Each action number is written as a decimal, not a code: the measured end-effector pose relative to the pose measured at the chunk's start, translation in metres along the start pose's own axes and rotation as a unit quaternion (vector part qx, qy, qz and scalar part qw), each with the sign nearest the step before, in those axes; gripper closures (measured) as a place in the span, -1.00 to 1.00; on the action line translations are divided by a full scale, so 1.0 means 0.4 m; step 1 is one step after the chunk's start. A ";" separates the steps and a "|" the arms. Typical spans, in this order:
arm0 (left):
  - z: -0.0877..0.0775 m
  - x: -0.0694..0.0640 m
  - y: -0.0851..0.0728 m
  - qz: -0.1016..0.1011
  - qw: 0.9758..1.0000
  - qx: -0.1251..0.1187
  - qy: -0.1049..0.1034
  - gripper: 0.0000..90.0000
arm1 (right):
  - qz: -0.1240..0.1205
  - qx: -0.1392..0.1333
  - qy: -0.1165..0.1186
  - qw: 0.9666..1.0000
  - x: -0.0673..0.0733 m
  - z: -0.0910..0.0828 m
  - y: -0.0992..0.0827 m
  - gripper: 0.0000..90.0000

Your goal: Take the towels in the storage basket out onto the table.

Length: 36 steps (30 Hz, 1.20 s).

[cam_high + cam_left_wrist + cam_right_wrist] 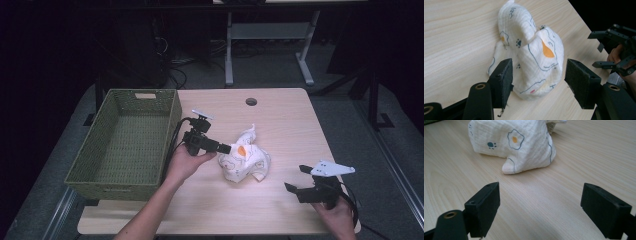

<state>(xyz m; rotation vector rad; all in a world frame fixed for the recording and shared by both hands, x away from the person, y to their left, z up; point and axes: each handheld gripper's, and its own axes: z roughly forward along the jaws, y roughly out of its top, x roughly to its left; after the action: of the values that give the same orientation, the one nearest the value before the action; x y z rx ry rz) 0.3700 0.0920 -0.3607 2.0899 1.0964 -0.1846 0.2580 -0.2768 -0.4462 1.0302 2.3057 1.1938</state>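
High view: nearest us, our right gripper (295, 179) hovers with jaws spread, empty, well apart from the cloth (245, 160). Our left gripper (226, 148) is at the cloth's left edge, jaws parted on either side of a fold without pinching. Beyond sits the basket (120, 185).

The setting reads as a lab or recording room, not a home. A plain light-wood desk (280, 115) with a round cable hole (251, 102) stands on grey floor (345, 130) in a darkened space. Beyond its far edge, loose cables (175, 75) lie on the floor beside the white metal legs of another bench (229, 50). A dark stand (372, 100) rises at the right.
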 end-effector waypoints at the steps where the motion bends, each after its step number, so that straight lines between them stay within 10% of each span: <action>1: -0.001 -0.001 -0.004 0.001 1.000 0.004 -0.001 -0.15 | 0.000 -0.001 -0.001 1.000 0.000 0.000 0.000 -0.66; 36: -0.018 -0.023 -0.134 0.018 1.000 -0.002 -0.004 -0.34 | 0.002 0.007 -0.001 1.000 0.004 0.005 -0.003 -0.66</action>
<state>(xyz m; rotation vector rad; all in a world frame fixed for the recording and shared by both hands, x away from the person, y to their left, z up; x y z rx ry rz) 0.3221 0.1095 -0.3813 2.1015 1.0530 -0.1727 0.2578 -0.2750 -0.4482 1.0418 2.3142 1.1797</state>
